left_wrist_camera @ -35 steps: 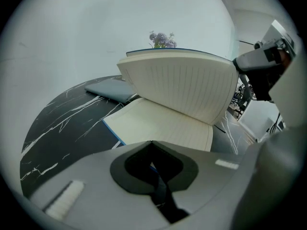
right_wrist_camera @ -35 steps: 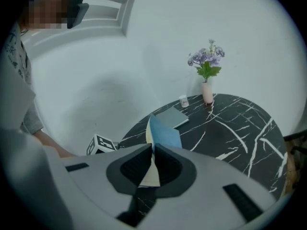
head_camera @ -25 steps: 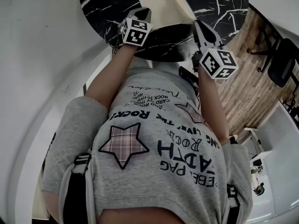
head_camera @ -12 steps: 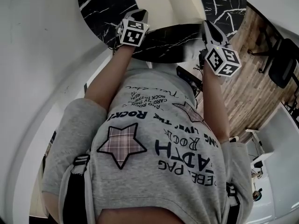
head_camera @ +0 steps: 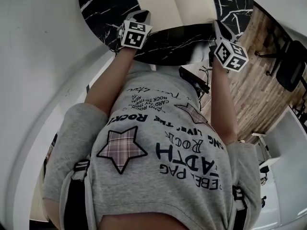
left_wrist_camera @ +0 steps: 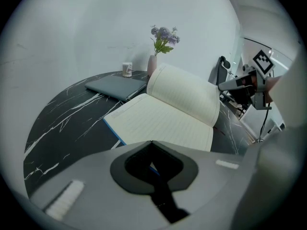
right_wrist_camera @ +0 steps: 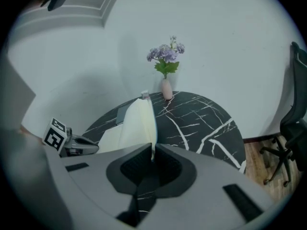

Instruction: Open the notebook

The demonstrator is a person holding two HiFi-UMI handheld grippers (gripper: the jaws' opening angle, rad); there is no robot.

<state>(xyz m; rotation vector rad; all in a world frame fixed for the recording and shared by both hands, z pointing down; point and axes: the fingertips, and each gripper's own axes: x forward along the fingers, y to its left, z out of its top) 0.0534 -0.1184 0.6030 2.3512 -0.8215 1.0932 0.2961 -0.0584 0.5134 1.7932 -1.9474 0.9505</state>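
Observation:
The notebook (head_camera: pixel 177 4) lies open on the round black marble table (head_camera: pixel 105 4), cream lined pages up and a blue cover edge showing. My right gripper (head_camera: pixel 218 27) is shut on the edge of the raised right-hand leaf (right_wrist_camera: pixel 144 119), which stands tilted between its jaws (right_wrist_camera: pixel 152 148). The left page (left_wrist_camera: pixel 158 123) lies flat. My left gripper (head_camera: pixel 141 17) rests at the notebook's near left corner with its jaws together (left_wrist_camera: pixel 152 143); the blue edge runs beneath them, and whether they pinch it is hidden.
A small vase of purple flowers (left_wrist_camera: pixel 153 63) stands at the table's far rim beside a white cup (left_wrist_camera: pixel 126 69) and a closed grey laptop (left_wrist_camera: pixel 115 86). An office chair (head_camera: pixel 288 66) stands on the wooden floor to the right. The person's torso fills the lower head view.
My right gripper has swung right and lower with the leaf, and the notebook has spread wider. The left gripper has stayed at the near left corner.

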